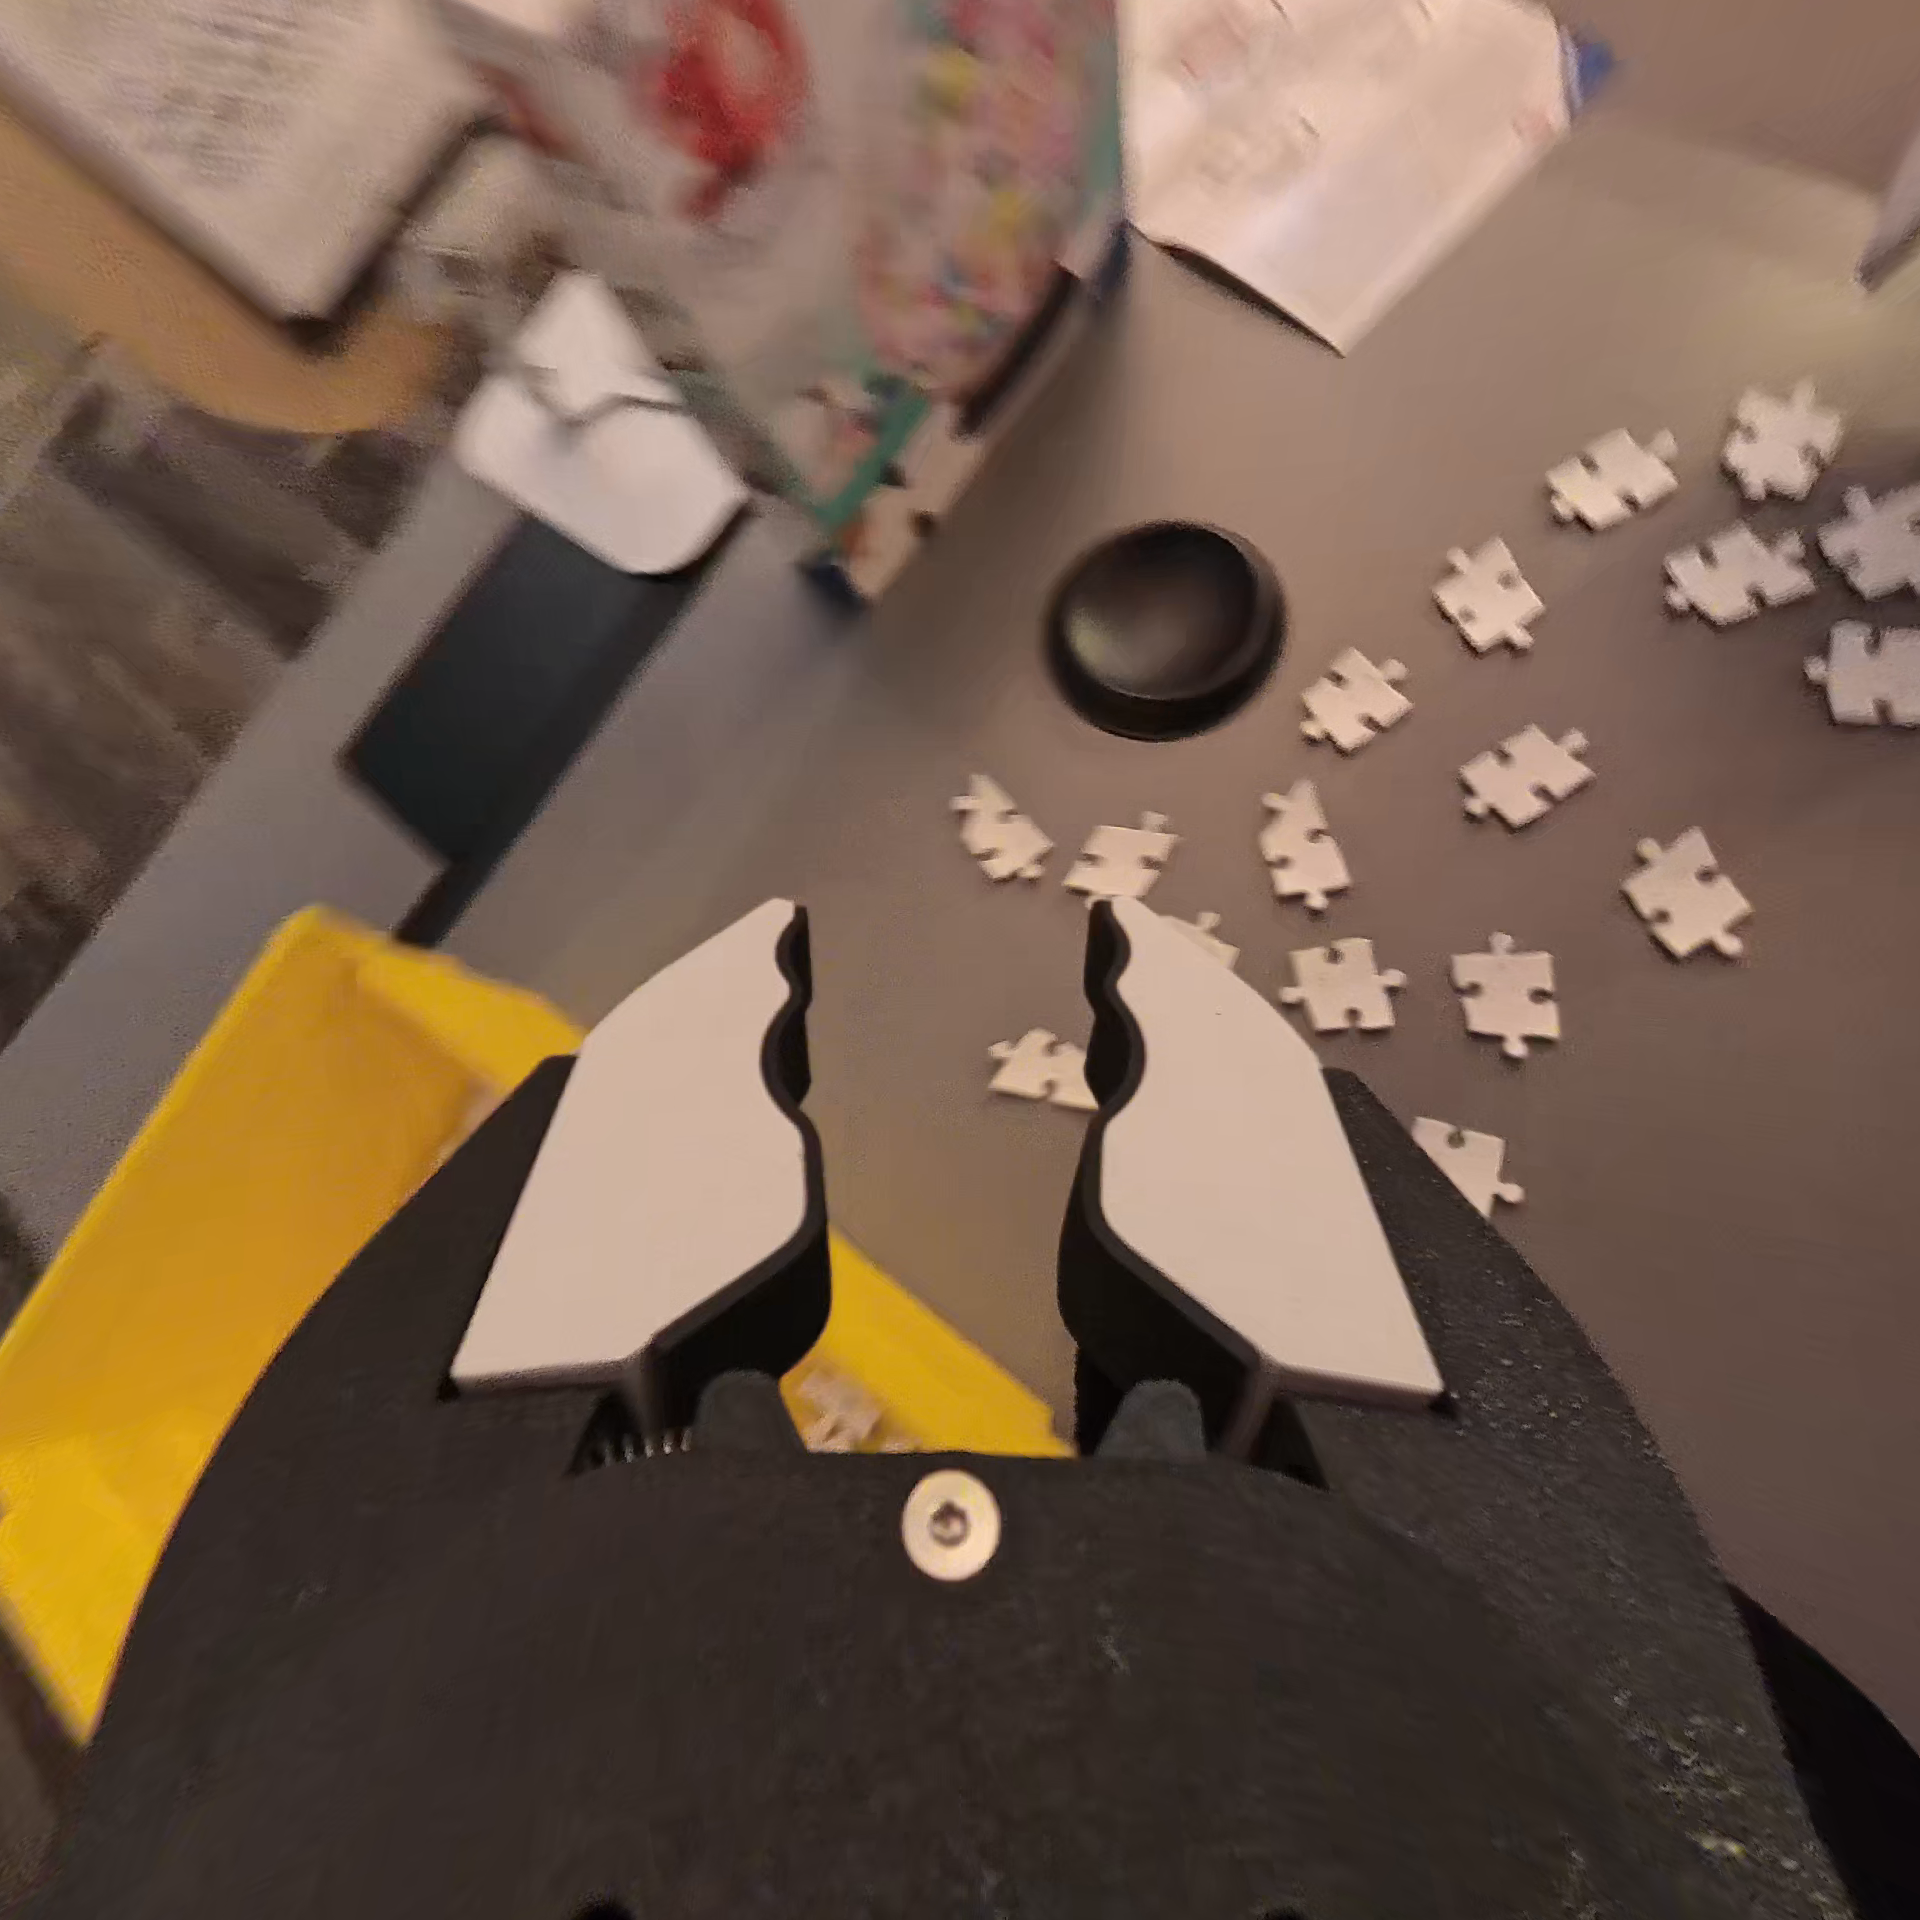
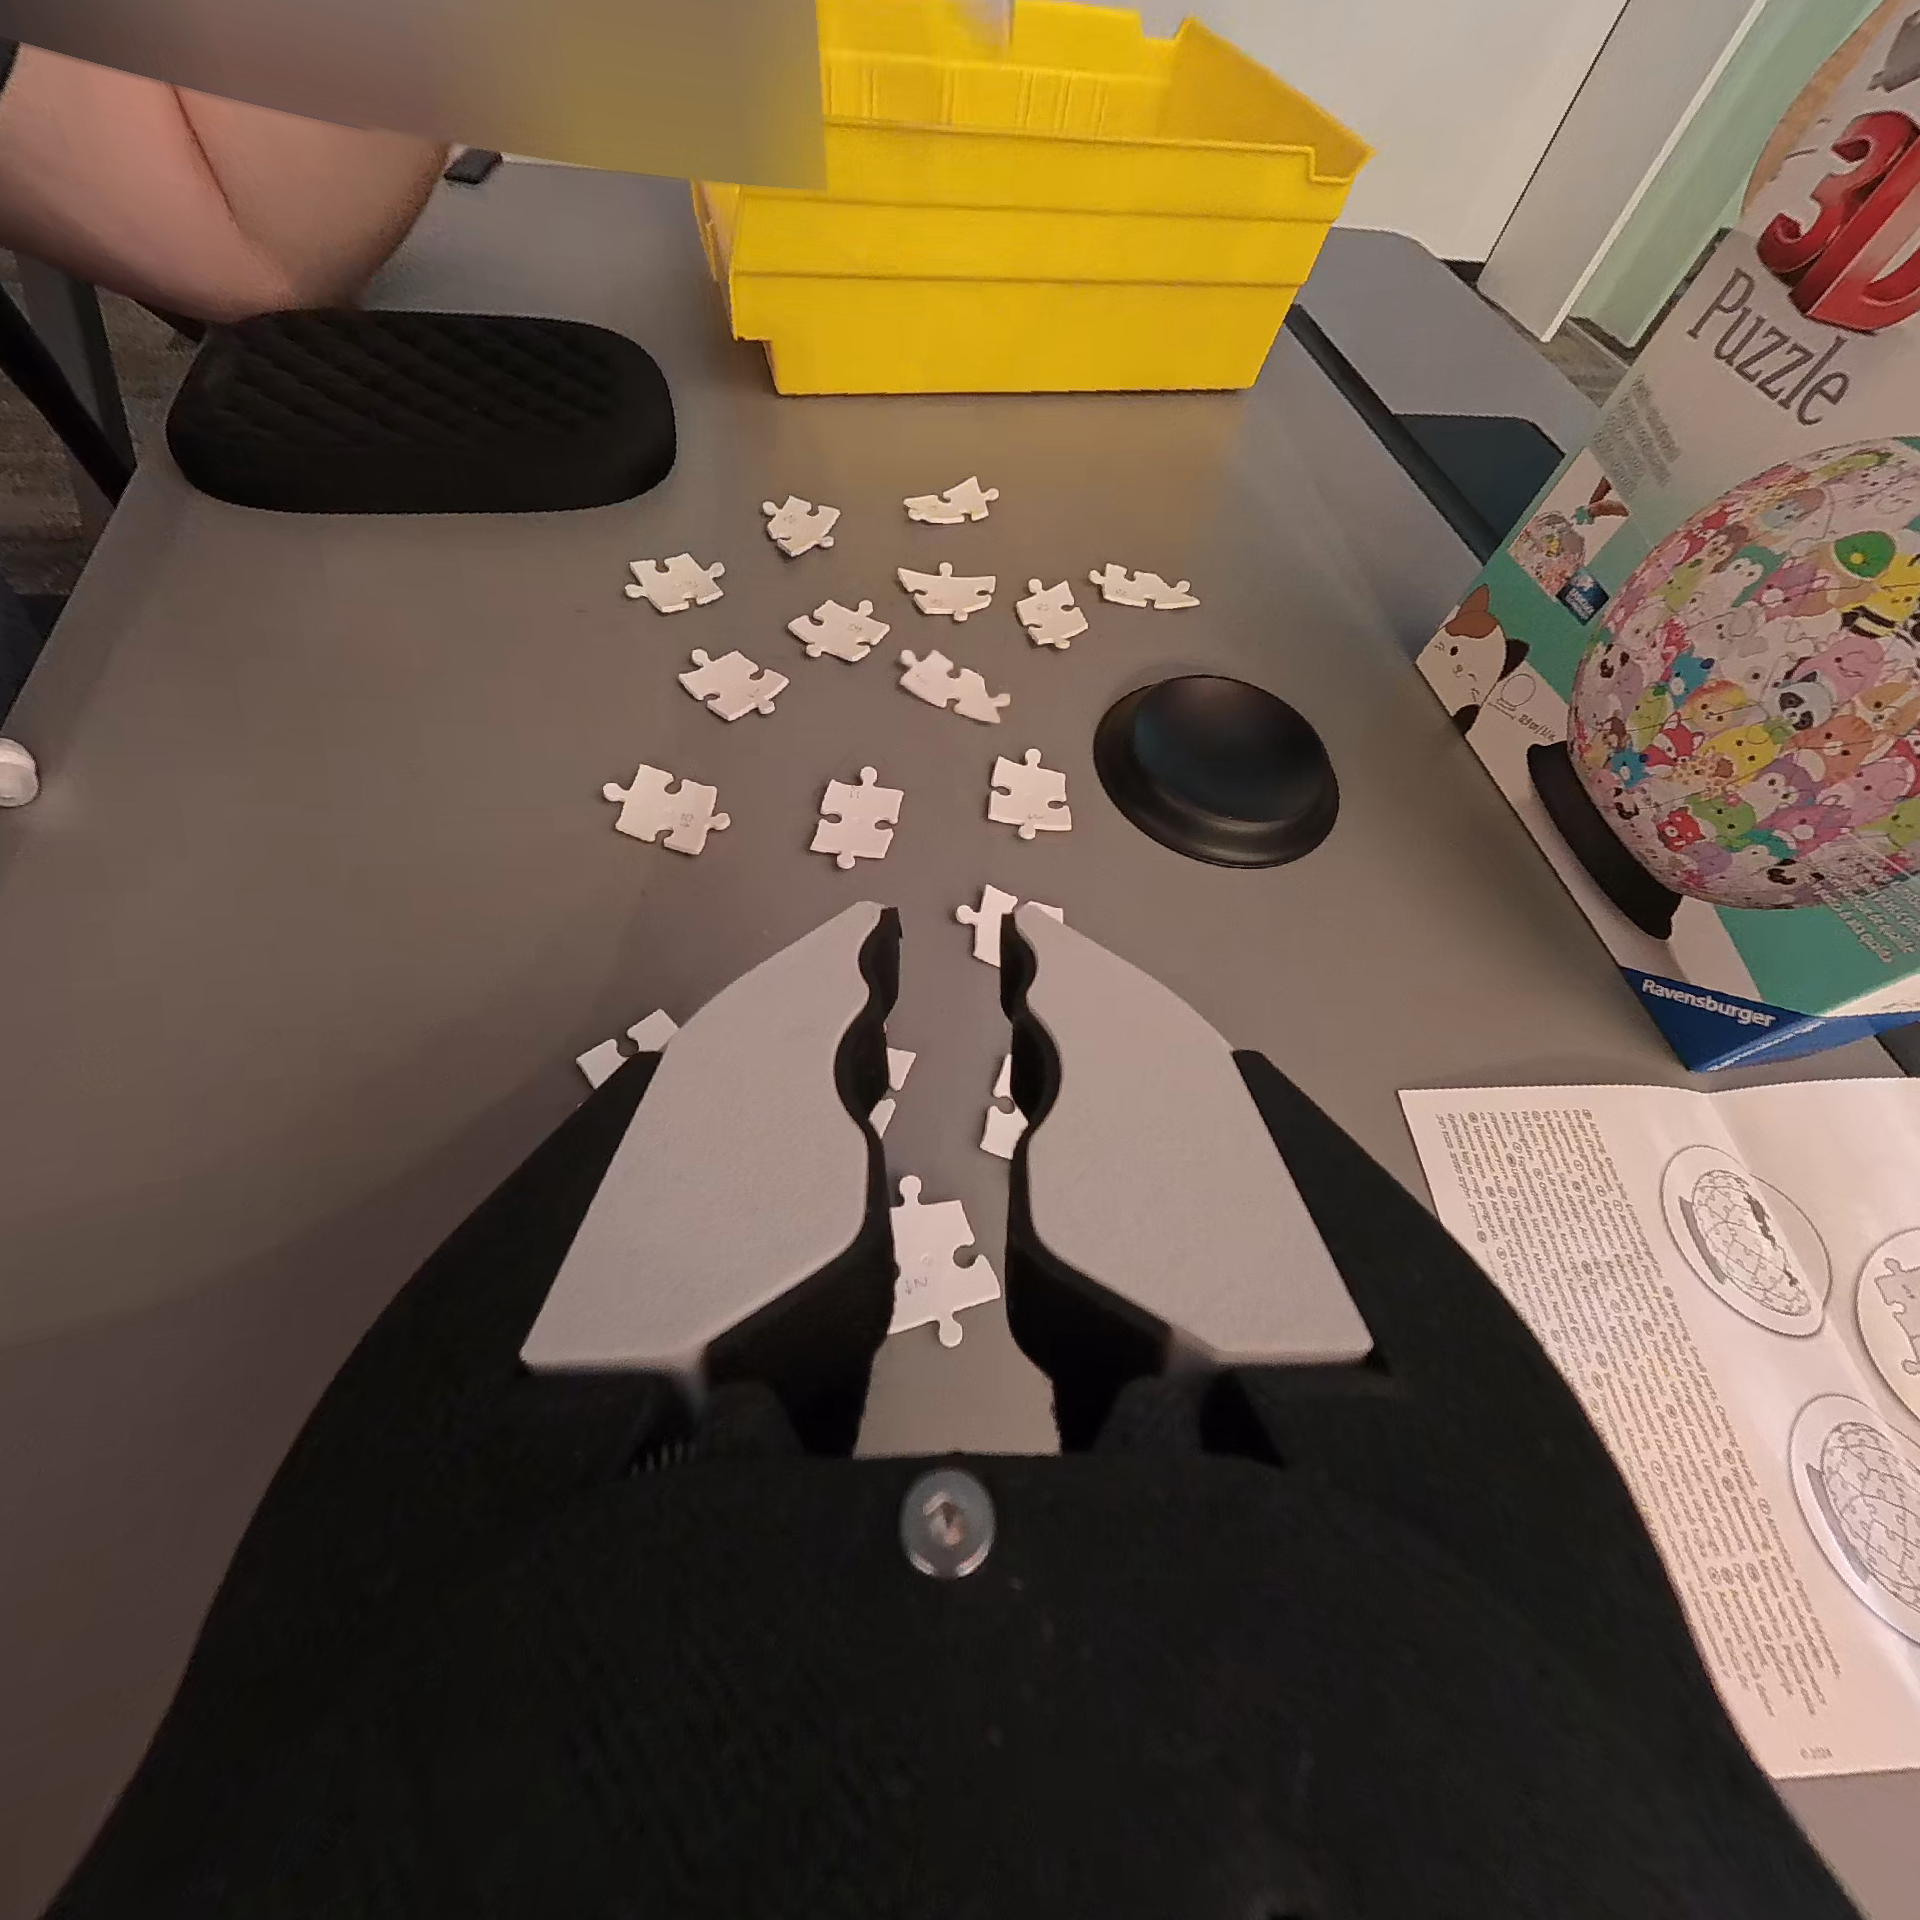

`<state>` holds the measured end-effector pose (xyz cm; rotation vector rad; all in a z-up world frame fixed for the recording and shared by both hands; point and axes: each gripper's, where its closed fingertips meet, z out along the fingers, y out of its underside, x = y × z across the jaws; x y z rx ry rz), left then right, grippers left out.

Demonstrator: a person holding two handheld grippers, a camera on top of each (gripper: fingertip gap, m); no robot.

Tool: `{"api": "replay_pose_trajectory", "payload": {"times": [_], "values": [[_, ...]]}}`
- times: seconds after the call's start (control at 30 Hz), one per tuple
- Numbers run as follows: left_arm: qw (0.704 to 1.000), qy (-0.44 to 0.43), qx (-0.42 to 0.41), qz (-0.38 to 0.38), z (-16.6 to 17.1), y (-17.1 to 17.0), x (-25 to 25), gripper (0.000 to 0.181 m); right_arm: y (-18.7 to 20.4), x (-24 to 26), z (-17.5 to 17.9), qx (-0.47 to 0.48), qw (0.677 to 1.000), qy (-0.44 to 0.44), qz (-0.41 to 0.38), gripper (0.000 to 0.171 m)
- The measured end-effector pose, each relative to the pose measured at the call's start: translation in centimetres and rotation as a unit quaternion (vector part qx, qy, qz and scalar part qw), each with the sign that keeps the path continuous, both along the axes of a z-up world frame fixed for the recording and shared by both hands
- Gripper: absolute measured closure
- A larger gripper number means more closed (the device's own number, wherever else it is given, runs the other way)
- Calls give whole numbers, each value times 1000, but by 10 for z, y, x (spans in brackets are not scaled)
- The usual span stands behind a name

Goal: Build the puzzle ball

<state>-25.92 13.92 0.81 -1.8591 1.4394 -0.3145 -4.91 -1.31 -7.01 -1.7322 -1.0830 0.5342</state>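
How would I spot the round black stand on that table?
Start at the yellow bin at the grey table's far edge, then come nearer past the scattered white puzzle pieces. Beside them, toward the puzzle box, sits the black stand: the only round, dished thing.

Black ribbed pad [image 2: 421, 410] at table's [image 2: 312, 935] far left, a person's forearm [image 2: 197, 197] above it

My work surface is a grey table [image 2: 260, 935] with rounded corners, lit evenly from above with soft shadows. Beyond its far edge stand a white wall [image 2: 1455, 94] and a pale panel [image 2: 1652, 177] beside it. Past the table's side I see mottled grey carpet [image 1: 125, 582], blurred, and a tan wooden surface [image 1: 239, 353] further off.
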Motion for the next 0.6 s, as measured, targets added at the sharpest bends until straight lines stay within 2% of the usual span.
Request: {"api": "replay_pose_trajectory", "payload": {"times": [0.1, 0.17, 0.23, 0.33, 0.4, 0.5, 0.6], "values": [[993, -90, 16, 79, 51, 29, -64, 131, 1, 1, 2, 6, 1000, 4, -3, 152], [987, -119, -1, 107, 55, 37, -105, 128, 1, 1, 4, 8, 1000, 9, -4, 152], [986, -102, -47, 124, 37, 39, -136, 135, 3, 3, 6, 11, 1000, 15, -9, 152], [977, 2, -94, 193, -1, 53, -176, 137, 7, 7, 8, 13, 999, 25, -20, 152], [961, 87, -122, 232, -29, 58, -198, 145, 9, 11, 9, 13, 999, 31, -28, 152], [938, 185, -167, 240, -69, 59, -214, 150, 12, 15, 9, 8, 998, 43, -35, 152], [919, 230, -214, 236, -97, 59, -218, 147, 14, 18, 7, 0, 998, 46, -38, 152]]}}
